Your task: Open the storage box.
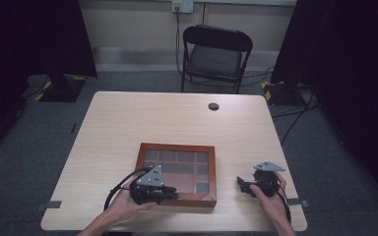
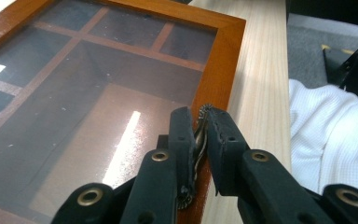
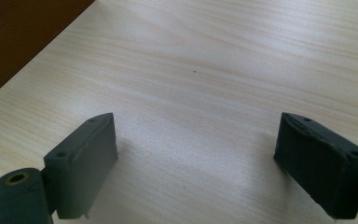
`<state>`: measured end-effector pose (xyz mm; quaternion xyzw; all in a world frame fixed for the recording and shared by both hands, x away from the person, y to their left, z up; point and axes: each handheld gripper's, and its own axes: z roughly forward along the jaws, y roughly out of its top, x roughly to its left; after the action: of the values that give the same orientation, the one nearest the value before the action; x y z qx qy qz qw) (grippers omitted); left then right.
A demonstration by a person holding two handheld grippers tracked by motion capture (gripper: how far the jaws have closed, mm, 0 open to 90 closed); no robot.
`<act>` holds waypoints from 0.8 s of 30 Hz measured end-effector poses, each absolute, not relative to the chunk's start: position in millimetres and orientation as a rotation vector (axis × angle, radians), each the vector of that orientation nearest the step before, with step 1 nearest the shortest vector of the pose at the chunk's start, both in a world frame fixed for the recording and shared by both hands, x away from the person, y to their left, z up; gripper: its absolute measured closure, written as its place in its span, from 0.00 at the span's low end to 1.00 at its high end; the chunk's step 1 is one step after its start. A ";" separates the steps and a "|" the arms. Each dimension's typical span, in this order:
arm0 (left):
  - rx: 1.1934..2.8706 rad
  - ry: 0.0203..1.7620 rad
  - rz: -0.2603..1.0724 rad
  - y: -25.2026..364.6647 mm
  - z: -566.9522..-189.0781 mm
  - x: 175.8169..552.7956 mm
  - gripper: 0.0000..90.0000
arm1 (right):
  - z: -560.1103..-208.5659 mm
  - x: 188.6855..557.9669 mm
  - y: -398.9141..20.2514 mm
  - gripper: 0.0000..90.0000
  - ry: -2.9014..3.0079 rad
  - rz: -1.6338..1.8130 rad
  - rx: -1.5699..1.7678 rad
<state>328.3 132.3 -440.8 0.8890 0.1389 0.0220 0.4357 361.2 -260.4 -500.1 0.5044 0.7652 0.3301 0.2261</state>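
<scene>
Wooden display box [image 1: 177,173] with a glass lid sits on the near half of the light wood table [image 1: 128,123], its near frame edge just back from the table's near edge. Inside, wooden dividers make small compartments, seen through the glass.

Left gripper [image 1: 170,195] lies at the box's near frame edge, left of the near right corner. In the left gripper view the jaws are pinched on a small ornate metal clasp [image 2: 199,140] fixed to the box's front frame; both pads press the clasp from either side. Left hand [image 1: 123,204] rests on the table at the near edge, cable looping to its left.

Right gripper [image 1: 243,186] rests on bare table to the right of the box, apart from it, jaws pointing toward the box. Right gripper view: jaws spread wide, nothing between them, plain tabletop under them, dark box side [image 3: 23,37] at the upper left corner of that view. Right hand [image 1: 270,199] close to the table's near right edge.

Open room: far half of the table bare except a round cable grommet [image 1: 213,106]. Strip of free table left of the box, narrower one to the right. Black folding chair [image 1: 216,54] stands behind the far edge, well apart. Dark curtains at both sides, cables on the floor at right.

White sleeve [image 2: 331,140] shows past the table edge in the left gripper view.
</scene>
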 end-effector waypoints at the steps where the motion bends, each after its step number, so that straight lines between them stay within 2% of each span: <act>1: 2.214 0.355 0.038 132.5 -440.6 329.6 0.89 | -500.2 361.3 -260.4 0.13 2.110 0.911 1.389; 6: 2.187 0.379 -0.006 129.2 -441.9 332.4 0.90 | -500.1 361.3 -260.4 0.13 2.110 0.911 1.390; 24: 2.212 0.376 -0.041 123.0 -439.1 336.9 0.91 | -500.1 361.5 -260.3 0.13 2.110 0.912 1.391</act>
<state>336.9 123.0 -439.1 0.8882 0.1508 -0.0163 0.4337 361.5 -260.3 -500.1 0.5043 0.7652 0.3308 0.2255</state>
